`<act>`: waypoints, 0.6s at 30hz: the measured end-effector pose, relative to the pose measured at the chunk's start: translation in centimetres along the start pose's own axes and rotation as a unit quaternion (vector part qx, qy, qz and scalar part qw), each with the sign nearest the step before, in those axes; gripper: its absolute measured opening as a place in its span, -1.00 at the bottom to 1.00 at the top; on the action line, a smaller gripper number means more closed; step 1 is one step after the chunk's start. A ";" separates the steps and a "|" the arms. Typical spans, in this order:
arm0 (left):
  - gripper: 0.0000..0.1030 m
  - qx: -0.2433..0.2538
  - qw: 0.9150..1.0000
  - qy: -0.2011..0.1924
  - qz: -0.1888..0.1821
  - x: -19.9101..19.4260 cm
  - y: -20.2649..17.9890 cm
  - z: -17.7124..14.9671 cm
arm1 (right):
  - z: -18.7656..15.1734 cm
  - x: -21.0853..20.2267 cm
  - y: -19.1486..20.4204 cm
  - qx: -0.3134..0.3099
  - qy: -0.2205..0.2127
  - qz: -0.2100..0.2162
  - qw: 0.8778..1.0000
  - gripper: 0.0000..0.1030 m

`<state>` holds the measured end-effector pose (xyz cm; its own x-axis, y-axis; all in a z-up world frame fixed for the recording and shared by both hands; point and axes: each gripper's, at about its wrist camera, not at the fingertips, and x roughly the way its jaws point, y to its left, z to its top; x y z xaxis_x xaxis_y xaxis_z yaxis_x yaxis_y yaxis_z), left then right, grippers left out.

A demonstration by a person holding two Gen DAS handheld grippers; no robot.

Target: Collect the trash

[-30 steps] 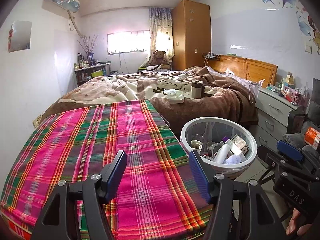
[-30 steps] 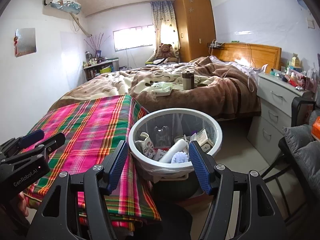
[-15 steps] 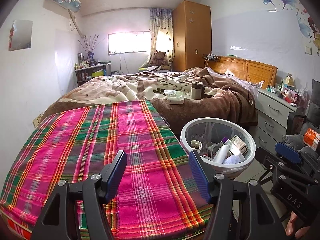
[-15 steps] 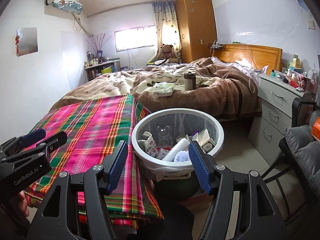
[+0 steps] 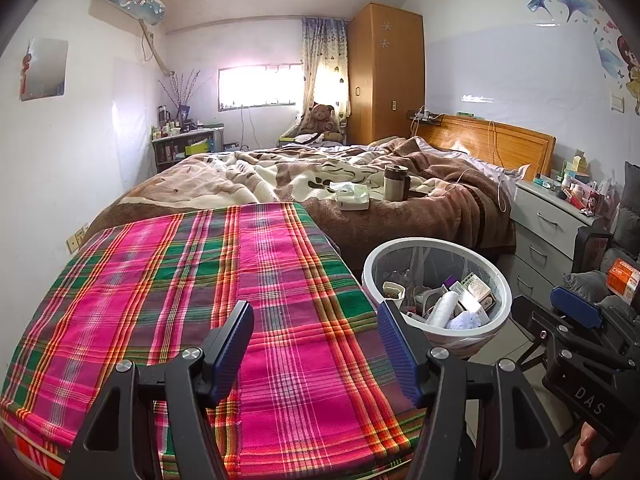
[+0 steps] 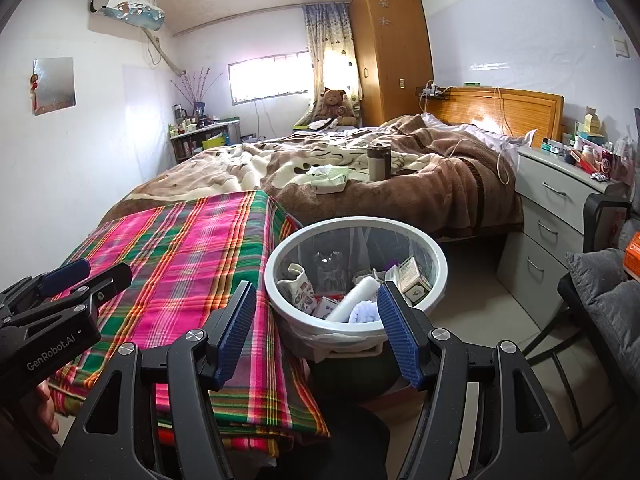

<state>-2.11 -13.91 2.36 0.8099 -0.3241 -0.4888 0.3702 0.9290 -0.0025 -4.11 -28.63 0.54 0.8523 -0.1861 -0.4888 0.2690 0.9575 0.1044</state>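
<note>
The white trash bin (image 6: 434,280), on the floor beside the plaid-covered tabletop (image 5: 200,280), holds cartons, a white roll and wrappers (unchanged from a second ago), while the left claw (image 5: 316,348) and right claw (image 6: 318,328) hover half-open, empty.

Trash bin (image 6: 280,256) right of plaid cloth (image 6: 192,248); bed (image 6: 400,184) behind both.

Right hand-held gripper (image 6: 316,328) open, empty, over filled trash bin (image 6: 280,256), plaid cloth (image 6: 188,248)
</note>
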 end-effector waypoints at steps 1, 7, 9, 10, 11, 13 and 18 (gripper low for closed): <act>0.24 0.000 1.000 0.000 0.000 0.0 0.0 0.0 | 0.0 0.0 0.0 0.001 0.000 0.000 1.000 0.25; 0.24 -0.001 1.000 0.000 -0.001 -0.1 0.1 0.0 | 0.0 0.0 0.0 0.001 0.000 0.001 1.000 0.25; 0.24 0.000 1.000 0.000 -0.001 -0.1 0.0 0.0 | 0.1 -0.1 0.0 0.002 -0.001 0.000 1.000 0.25; 0.24 -0.001 1.000 -0.001 -0.001 -0.1 0.0 0.0 | 0.1 -0.1 0.0 0.002 -0.001 0.000 1.000 0.25; 0.24 -0.001 1.000 -0.001 -0.001 -0.1 0.0 0.0 | 0.1 -0.1 0.0 0.002 -0.001 0.000 1.000 0.25; 0.24 0.000 1.000 -0.001 -0.001 -0.1 0.0 0.0 | 0.1 0.0 0.0 0.002 -0.001 0.001 1.000 0.25; 0.24 -0.001 1.000 -0.001 -0.001 -0.1 0.0 0.0 | 0.0 0.0 -0.1 0.002 0.000 0.001 1.000 0.25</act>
<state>-2.18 -13.83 2.42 0.8103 -0.3257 -0.4872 0.3704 0.9289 -0.0049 -4.14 -28.68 0.59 0.8532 -0.1842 -0.4881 0.2689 0.9570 0.1089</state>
